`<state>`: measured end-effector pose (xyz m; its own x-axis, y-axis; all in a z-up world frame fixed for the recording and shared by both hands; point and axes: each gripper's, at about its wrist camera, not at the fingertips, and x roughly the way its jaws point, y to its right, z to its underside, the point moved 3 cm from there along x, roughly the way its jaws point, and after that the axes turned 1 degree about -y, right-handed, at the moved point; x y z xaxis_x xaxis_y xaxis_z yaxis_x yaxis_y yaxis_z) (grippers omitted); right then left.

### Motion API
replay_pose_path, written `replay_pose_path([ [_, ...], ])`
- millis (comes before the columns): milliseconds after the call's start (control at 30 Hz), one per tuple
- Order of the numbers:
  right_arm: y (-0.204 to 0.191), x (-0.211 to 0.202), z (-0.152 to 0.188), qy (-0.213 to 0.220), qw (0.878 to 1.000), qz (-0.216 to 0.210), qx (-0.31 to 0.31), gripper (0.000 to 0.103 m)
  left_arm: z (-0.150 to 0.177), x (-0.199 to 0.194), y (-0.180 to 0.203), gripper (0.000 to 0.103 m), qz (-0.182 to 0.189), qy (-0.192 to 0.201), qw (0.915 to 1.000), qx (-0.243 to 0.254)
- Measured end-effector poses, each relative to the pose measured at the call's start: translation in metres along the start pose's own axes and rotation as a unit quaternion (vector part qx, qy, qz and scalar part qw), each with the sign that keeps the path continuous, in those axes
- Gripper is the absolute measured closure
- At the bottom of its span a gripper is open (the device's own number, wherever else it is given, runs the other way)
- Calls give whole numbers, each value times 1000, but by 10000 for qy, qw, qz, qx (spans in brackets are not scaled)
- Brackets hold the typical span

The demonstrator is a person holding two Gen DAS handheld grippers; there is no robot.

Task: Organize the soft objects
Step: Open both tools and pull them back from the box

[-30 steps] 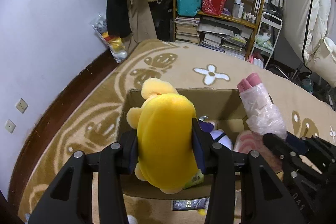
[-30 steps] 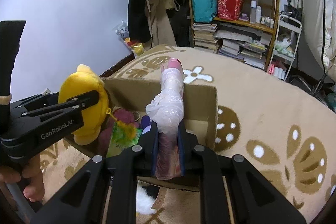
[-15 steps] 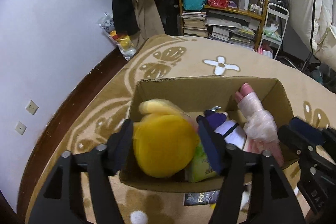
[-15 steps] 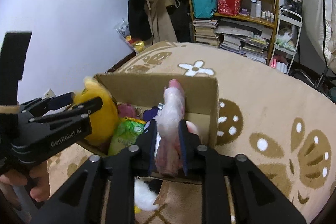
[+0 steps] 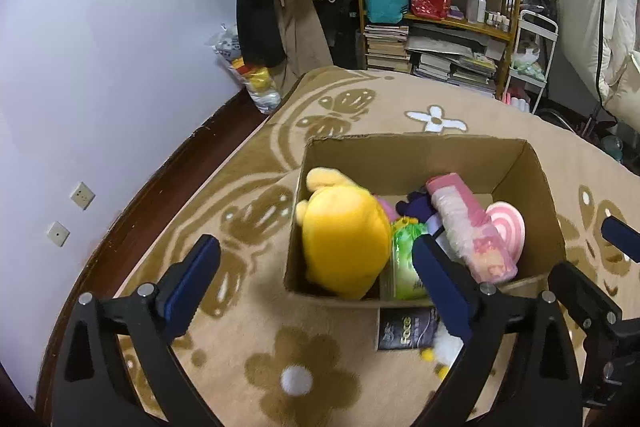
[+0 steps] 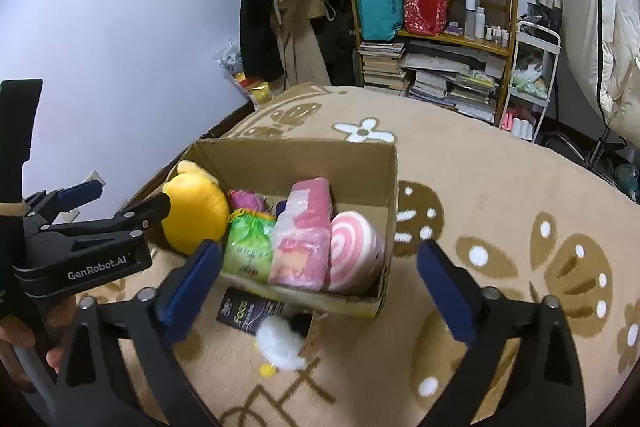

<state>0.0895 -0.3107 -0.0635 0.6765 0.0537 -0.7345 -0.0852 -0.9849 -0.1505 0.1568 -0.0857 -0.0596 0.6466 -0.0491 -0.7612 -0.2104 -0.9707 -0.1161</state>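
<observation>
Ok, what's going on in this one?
A person is packing soft things into a cardboard box on the rug. Both the left hand-held gripper and the right hand-held gripper hang open above it. The yellow plush and the plastic-wrapped pink bundle lie in the box, ungripped.

One cardboard box [image 6: 390,183], five soft objects inside, two tongs.

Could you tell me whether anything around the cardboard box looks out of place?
Yes. A white fluffy toy and a dark packet lie on the carpet against the near wall of the cardboard box, while the other soft things, such as the yellow plush, sit inside.
</observation>
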Motion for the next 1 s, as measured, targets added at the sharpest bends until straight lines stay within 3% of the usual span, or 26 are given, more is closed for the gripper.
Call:
replay_pose_path([
  [567,-18,-15,34,-30,9996,196,-217,0,44,-41,-27,2,-126,-182,9998,-11],
  [1000,-19,1,57,-271,9991,219,-230,0,72,-23,-35,2,-264,-682,9973,11],
])
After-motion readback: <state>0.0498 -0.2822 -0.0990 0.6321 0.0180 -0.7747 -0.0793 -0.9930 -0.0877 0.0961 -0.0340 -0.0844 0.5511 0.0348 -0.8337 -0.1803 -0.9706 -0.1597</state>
